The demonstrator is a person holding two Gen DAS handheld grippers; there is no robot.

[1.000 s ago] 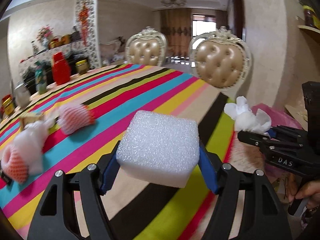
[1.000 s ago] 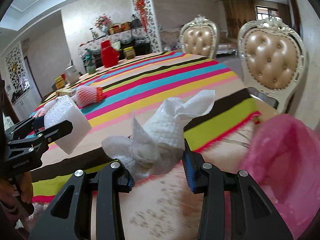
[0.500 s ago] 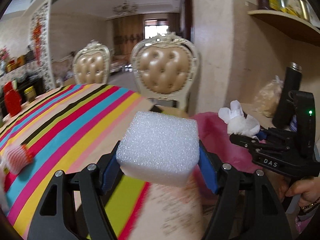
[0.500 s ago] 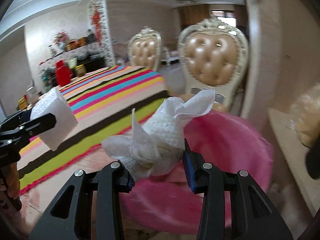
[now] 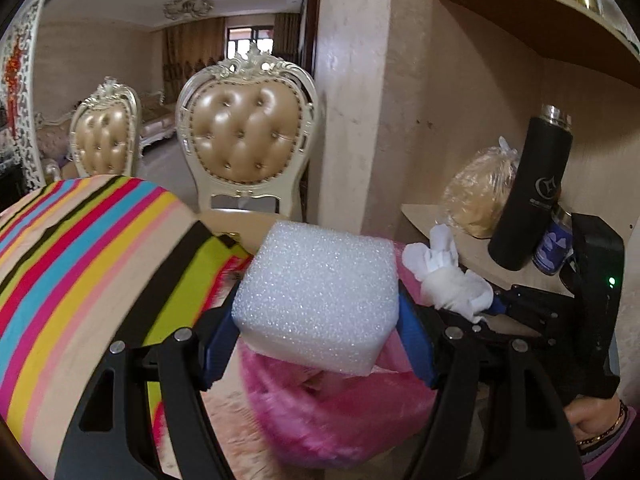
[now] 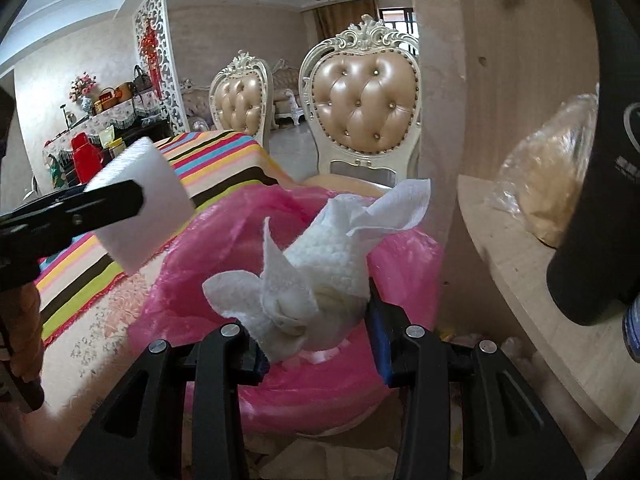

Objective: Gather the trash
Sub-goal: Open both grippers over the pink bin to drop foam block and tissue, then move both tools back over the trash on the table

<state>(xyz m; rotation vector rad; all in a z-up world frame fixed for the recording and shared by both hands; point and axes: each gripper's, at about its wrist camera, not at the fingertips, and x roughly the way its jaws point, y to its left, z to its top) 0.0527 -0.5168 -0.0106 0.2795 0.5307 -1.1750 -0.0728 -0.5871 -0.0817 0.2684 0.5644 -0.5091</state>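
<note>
My left gripper (image 5: 318,328) is shut on a white foam block (image 5: 320,296), its blue pads pressed against both sides. The block hangs over the near rim of a pink plastic bag (image 5: 332,412) that stands open below it. My right gripper (image 6: 316,320) is shut on a crumpled white paper towel (image 6: 320,268) and holds it above the mouth of the same pink bag (image 6: 256,368). In the left wrist view the right gripper (image 5: 486,310) sits just to the right with the towel (image 5: 444,276). The foam block (image 6: 140,204) also shows at the left of the right wrist view.
A table with a striped cloth (image 5: 80,264) lies to the left of the bag. Two padded chairs (image 5: 248,136) stand behind it. On the right a wooden shelf (image 6: 536,280) carries a black flask (image 5: 532,188), a blue cup and a clear bag of food (image 5: 476,196).
Both grippers have swung to the right, away from the striped table and over the pink bag. The foam block and the paper towel stay held as before.
</note>
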